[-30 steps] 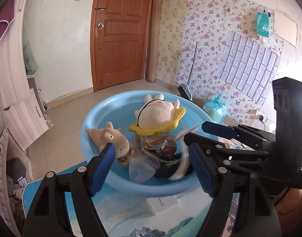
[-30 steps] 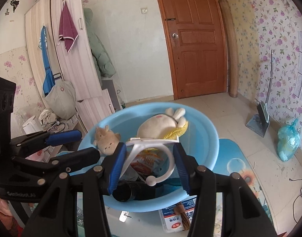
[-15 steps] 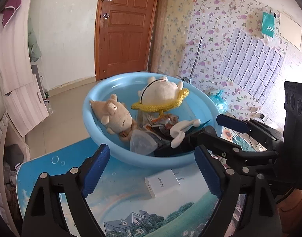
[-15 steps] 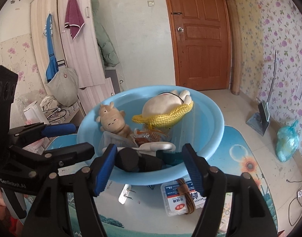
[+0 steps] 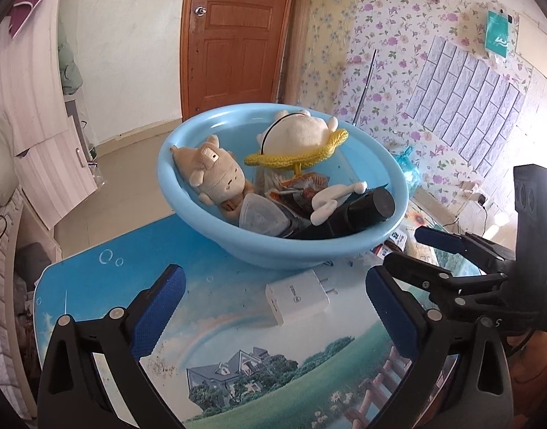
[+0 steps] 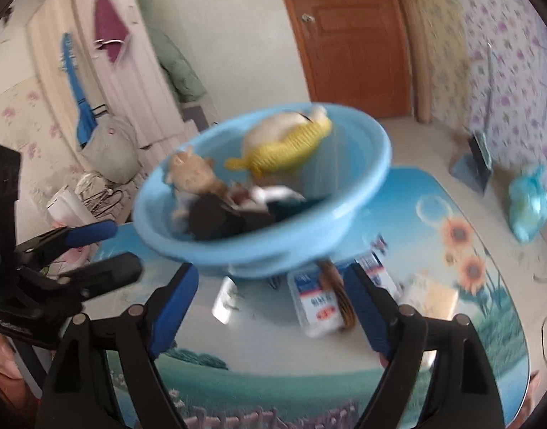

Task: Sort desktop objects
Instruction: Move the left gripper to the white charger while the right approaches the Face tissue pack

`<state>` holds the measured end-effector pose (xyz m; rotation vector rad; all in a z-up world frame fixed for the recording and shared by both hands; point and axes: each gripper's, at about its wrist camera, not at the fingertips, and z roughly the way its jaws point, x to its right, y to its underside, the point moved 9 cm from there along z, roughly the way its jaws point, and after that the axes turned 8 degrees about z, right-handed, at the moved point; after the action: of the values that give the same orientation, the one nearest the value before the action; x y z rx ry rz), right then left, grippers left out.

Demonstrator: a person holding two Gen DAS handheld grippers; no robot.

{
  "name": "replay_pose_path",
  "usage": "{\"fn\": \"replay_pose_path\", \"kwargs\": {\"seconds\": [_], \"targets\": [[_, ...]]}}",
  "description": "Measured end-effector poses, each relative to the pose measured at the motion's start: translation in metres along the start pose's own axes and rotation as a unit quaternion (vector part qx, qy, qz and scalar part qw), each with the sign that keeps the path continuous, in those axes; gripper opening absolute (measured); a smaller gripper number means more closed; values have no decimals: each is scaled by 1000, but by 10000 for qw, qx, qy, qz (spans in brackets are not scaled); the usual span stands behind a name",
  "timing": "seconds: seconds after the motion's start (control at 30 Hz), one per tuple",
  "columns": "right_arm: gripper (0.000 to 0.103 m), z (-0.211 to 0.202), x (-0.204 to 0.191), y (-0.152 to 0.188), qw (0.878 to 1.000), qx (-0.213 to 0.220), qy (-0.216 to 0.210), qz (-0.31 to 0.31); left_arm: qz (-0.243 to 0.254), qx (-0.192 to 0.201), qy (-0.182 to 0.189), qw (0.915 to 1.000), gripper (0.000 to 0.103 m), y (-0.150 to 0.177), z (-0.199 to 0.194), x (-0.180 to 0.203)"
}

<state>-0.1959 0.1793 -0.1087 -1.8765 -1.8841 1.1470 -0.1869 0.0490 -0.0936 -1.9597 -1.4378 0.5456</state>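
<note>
**Charger dead ahead of our left jaws**

Our left gripper point(image 5: 273, 304) is opening wide, holding nothing; the white charger point(image 5: 297, 302) lies on the table point(image 5: 94, 268) at twelve o'clock, between the pads, long axis across them. Our right gripper point(image 6: 270, 307), also opening and empty, faces the small box point(image 6: 316, 304). Farther at twelve sits the blue basin point(image 5: 202, 221), already full.
</note>
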Motion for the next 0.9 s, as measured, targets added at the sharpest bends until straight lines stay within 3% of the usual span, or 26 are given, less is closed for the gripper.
{"fn": "replay_pose_path", "kwargs": {"seconds": [0.47, 0.9], "targets": [[84, -27, 6, 12, 9998, 60, 156, -57, 237, -380, -89, 9990, 102, 18, -6, 18], [84, -23, 29, 28, 9991, -111, 396, 26, 12, -801, -38, 9968, 102, 45, 20, 27]]}}
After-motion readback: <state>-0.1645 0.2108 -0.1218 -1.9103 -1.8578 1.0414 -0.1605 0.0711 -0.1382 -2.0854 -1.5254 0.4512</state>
